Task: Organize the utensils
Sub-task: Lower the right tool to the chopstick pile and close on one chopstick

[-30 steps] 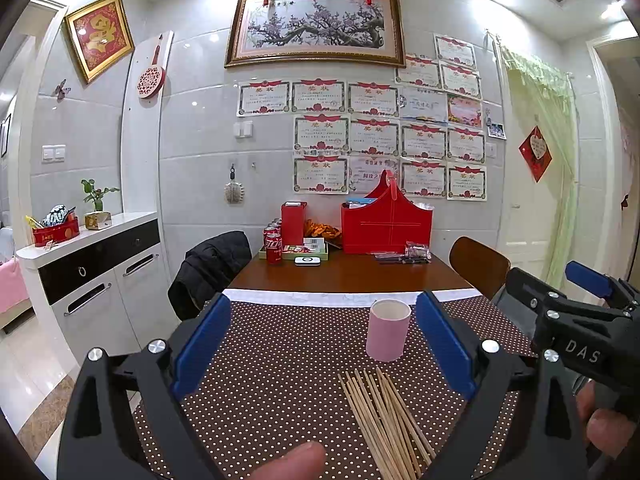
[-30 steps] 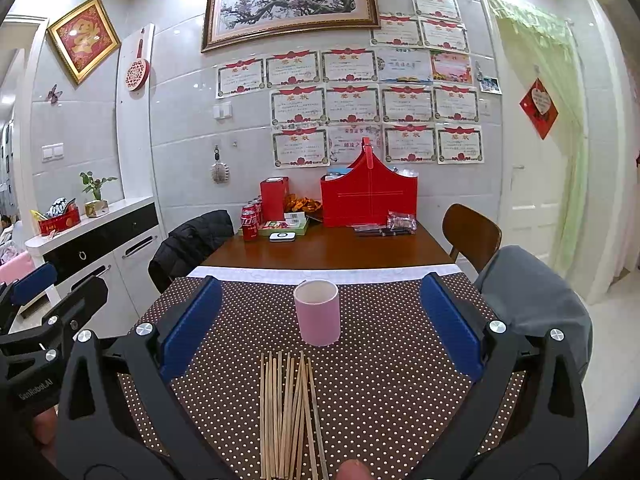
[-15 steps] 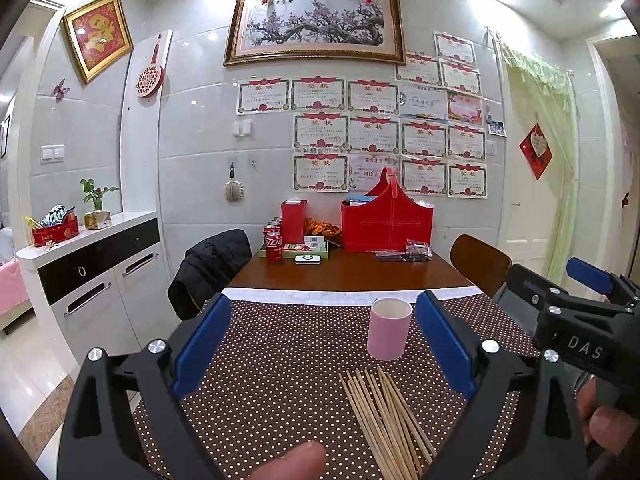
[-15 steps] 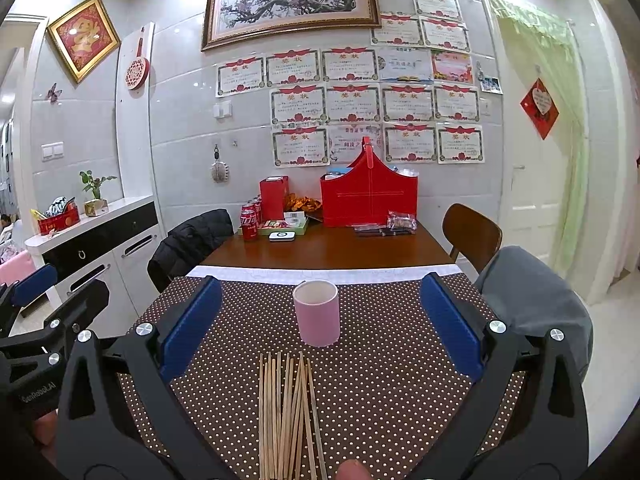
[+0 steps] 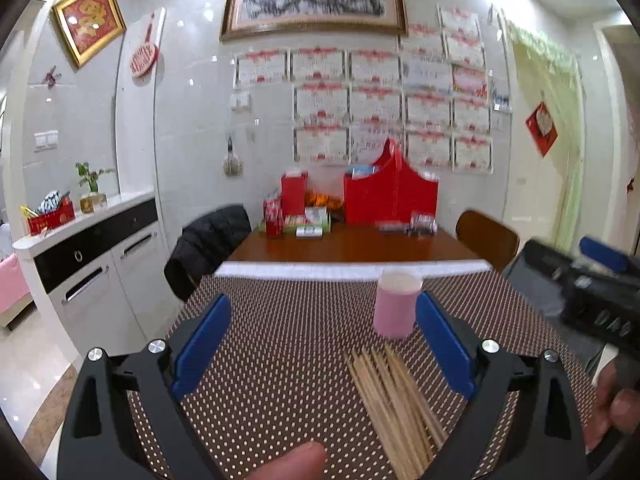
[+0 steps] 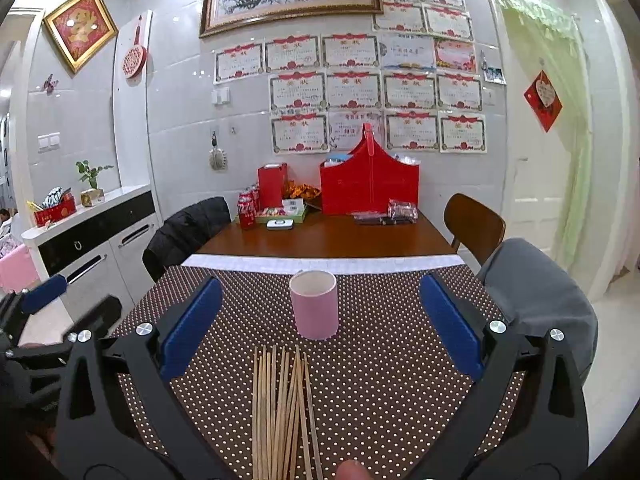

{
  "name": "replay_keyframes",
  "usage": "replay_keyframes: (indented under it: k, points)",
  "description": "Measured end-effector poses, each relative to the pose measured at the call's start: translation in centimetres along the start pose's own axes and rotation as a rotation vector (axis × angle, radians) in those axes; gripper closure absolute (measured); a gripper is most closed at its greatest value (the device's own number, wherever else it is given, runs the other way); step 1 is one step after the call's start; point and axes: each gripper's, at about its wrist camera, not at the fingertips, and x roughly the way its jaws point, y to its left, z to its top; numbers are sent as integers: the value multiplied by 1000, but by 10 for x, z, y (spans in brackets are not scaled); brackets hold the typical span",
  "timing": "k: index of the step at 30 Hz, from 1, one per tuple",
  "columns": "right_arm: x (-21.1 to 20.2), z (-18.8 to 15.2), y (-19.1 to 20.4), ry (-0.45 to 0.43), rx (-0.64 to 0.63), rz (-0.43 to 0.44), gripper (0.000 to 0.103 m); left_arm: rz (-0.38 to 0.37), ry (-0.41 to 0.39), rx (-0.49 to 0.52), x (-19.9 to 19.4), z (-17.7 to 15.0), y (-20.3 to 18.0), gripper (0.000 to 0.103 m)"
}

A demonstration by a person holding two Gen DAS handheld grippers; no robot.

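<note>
The left gripper (image 5: 322, 344) and right gripper (image 6: 316, 328) both hovered with jaws spread wide, holding nothing. The chopsticks (image 6: 282, 408) lay bundled on the dotted tablecloth (image 6: 392, 380) near the viewer, and the pink cup (image 6: 314, 305) stood upright just beyond their far ends.
</note>
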Motion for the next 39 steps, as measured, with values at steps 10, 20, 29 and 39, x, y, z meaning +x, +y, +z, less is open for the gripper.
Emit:
replay_keyframes:
  k: [10, 20, 29, 39]
  points:
    - [65, -57, -35, 234, 14, -40, 6, 1, 333, 77, 102, -85, -9, 11]
    - [105, -105, -51, 417, 12, -35, 6, -52, 508, 113, 153, -139, -29, 11]
    - [122, -120, -54, 485, 0, -50, 6, -48, 574, 111, 186, -148, -30, 11]
    - [130, -126, -51, 515, -19, -48, 6, -45, 582, 47, 194, -148, -32, 10]
